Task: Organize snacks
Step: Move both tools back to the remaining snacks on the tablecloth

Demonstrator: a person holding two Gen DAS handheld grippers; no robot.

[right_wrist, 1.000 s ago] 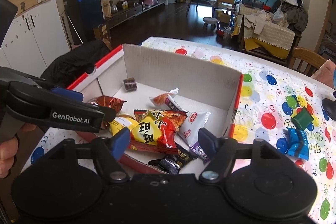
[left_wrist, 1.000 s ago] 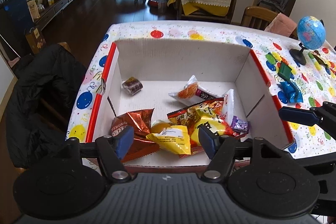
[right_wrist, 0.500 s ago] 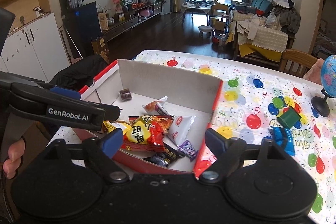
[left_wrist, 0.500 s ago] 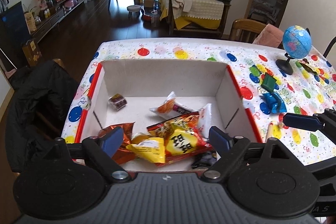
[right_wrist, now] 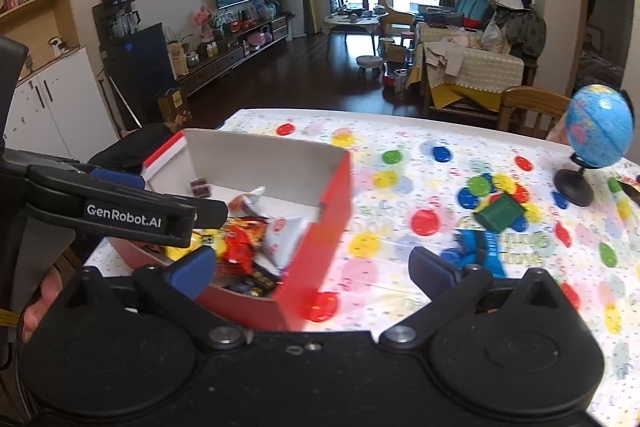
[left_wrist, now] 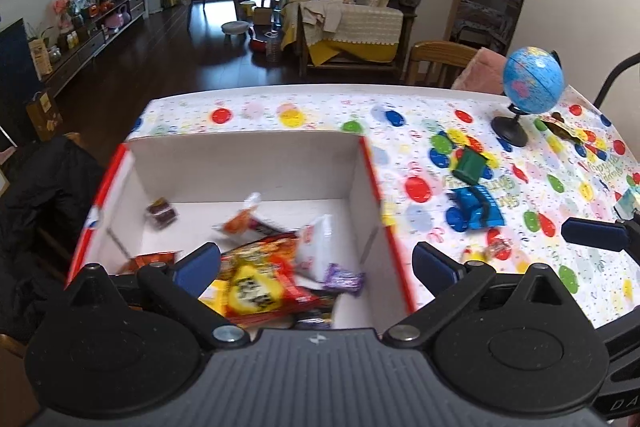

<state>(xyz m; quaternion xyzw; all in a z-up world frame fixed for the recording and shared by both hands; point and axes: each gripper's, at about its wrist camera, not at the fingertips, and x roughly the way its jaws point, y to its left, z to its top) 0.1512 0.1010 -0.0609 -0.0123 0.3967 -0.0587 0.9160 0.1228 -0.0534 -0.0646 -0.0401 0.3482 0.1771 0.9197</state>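
A red-and-white cardboard box (left_wrist: 248, 163) (right_wrist: 332, 195) stands on the table's left part and holds several snack packets, among them a yellow-and-red bag (left_wrist: 256, 291), a white packet (left_wrist: 316, 247) and a small dark brown one (left_wrist: 162, 213). My left gripper (left_wrist: 316, 267) is open and empty above the box's near right side. My right gripper (right_wrist: 312, 267) is open and empty over the box's right corner. A small wrapped candy (left_wrist: 498, 249) lies on the tablecloth to the right of the box.
A blue globe (left_wrist: 532, 81) (right_wrist: 600, 131) stands at the far right. A green block (left_wrist: 470, 165) (right_wrist: 498, 213) and a blue toy (left_wrist: 476, 209) lie on the balloon-print tablecloth (left_wrist: 400, 115). A dark jacket (left_wrist: 36, 203) hangs on a chair at the left.
Both grippers have drawn back and swung right, so the box now sits further left in both views. Both stay open and empty.
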